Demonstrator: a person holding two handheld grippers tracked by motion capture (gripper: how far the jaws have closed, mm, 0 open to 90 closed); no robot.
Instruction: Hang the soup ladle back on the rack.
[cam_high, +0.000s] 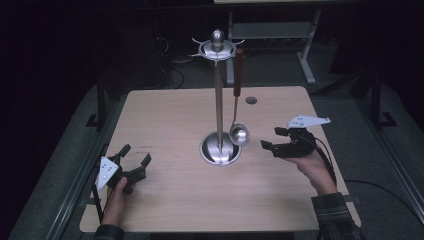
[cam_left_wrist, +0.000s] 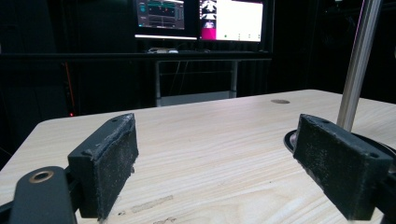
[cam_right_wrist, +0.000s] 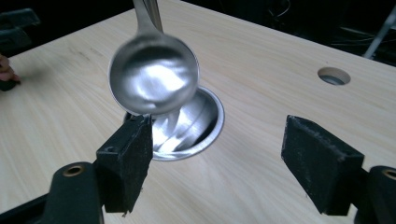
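A steel utensil stand (cam_high: 218, 100) rises from a round base (cam_high: 220, 148) at the middle of the wooden table (cam_high: 165, 125). A ladle hangs from a hook at its top by a reddish-brown handle (cam_high: 238, 72), with its bowl (cam_high: 239, 134) just above the base's right side. My right gripper (cam_high: 270, 138) stands open a little to the right of the bowl, nothing between its pads. In the right gripper view the bowl (cam_right_wrist: 154, 77) hangs above the left pad, ahead of the gripper (cam_right_wrist: 217, 154). My left gripper (cam_high: 136, 153) rests open and empty at the front left, (cam_left_wrist: 215, 154) facing the pole (cam_left_wrist: 357, 65).
A round cable hole (cam_high: 251, 100) sits near the table's far edge, right of the stand. Lit monitors (cam_left_wrist: 198, 18) glow on a dark desk beyond the table. A white frame (cam_high: 305, 55) stands on the floor behind. The table's front edge lies close to both hands.
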